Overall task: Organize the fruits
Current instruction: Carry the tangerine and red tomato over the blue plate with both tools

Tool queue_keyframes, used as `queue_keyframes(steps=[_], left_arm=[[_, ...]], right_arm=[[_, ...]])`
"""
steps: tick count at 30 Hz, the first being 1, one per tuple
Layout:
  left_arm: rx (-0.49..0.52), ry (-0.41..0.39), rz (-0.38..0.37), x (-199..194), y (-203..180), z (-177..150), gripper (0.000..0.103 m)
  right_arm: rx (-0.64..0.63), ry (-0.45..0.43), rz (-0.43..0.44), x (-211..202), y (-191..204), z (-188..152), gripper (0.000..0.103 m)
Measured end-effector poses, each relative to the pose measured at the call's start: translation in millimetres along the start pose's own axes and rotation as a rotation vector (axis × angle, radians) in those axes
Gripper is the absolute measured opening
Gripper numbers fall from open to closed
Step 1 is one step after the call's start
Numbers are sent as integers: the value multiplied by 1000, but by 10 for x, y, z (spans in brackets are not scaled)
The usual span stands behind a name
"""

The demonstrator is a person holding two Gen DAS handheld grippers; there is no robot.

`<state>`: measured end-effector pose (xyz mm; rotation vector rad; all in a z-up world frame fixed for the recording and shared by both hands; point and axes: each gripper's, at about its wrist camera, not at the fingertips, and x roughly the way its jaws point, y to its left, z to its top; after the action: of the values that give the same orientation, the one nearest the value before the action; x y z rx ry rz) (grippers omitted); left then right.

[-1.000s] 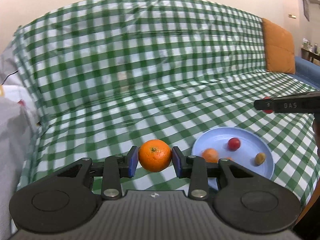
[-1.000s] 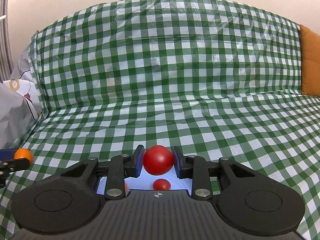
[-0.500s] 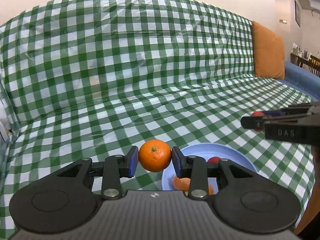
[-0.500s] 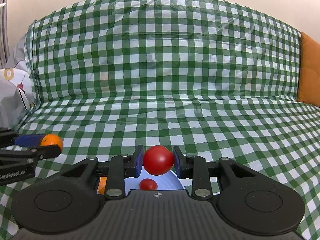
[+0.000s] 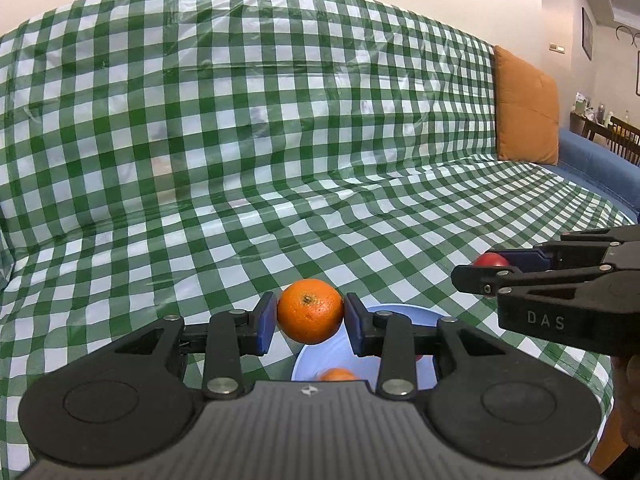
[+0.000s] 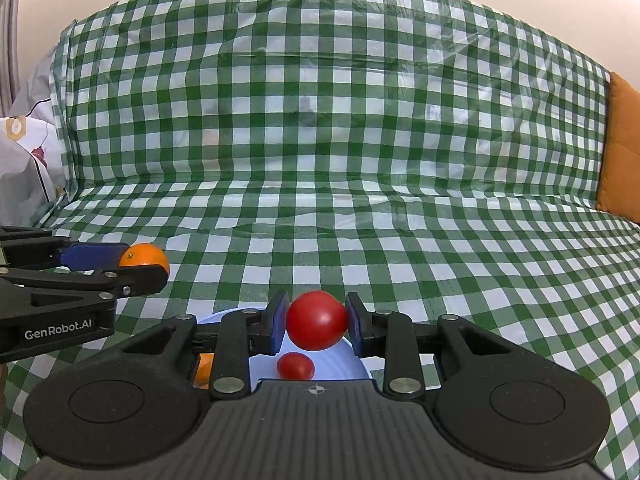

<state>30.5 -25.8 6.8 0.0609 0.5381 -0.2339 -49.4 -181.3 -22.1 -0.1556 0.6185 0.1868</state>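
My left gripper (image 5: 310, 318) is shut on an orange (image 5: 310, 316) and holds it above the near-left rim of a light blue plate (image 5: 400, 314). It also shows at the left of the right wrist view (image 6: 144, 266). My right gripper (image 6: 317, 322) is shut on a red tomato (image 6: 317, 319) above the same plate (image 6: 340, 364); it shows at the right of the left wrist view (image 5: 486, 268). On the plate lie a small red tomato (image 6: 295, 366) and an orange fruit (image 5: 338, 374), mostly hidden by the grippers.
The plate rests on a sofa seat covered with a green-and-white checked plastic sheet (image 5: 280, 220). An orange cushion (image 5: 526, 108) leans at the far right, a blue armrest (image 5: 600, 164) beside it. A white printed bag (image 6: 24, 160) sits at the far left.
Both grippers have drawn closer together over the plate, each still holding its fruit. The plate now sits lower and more hidden under the left gripper.
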Motion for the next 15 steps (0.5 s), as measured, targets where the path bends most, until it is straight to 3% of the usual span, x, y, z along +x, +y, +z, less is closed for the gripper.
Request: queue_keyframes(steps=[15], left_arm=[[-29, 26, 2, 79, 55, -18, 40]], right_arm=[[7, 17, -13, 92, 12, 27, 32]])
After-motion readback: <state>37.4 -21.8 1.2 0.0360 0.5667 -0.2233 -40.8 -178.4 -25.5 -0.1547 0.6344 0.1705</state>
